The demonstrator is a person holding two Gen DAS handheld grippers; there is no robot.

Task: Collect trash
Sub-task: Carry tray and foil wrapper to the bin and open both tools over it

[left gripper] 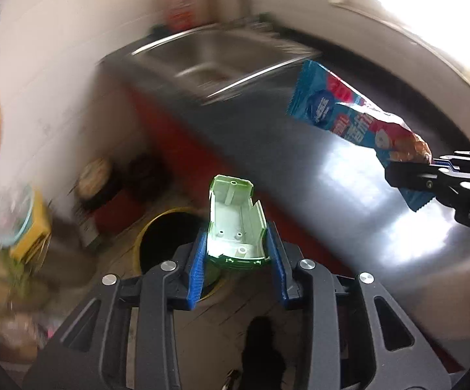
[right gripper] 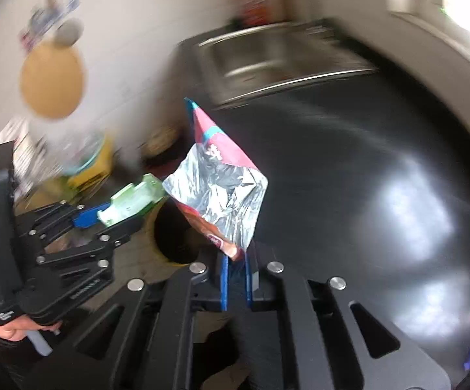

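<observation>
Above the bin point(left gripper: 166, 227), both grippers grip trash (shell point(left gripper: 235, 224), wrapper point(right gripper: 222, 191))

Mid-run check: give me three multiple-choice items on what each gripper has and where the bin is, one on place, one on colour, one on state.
1. Where is the yellow-rimmed bin?
A. On the counter
B. On the floor beside the counter
C. In the sink

2. What colour is the plastic shell in the left gripper?
A. Pale green
B. Orange
C. Black

3. What state is the right gripper in?
A. Open and empty
B. Shut on the snack wrapper
C. Shut on a spoon

Answers: 1 B, the bin stands low on the floor past the dark counter edge. 2 A, the shell between the blue fingers is pale green. 3 B, the wrapper's end is pinched between nearly closed fingers.
</observation>
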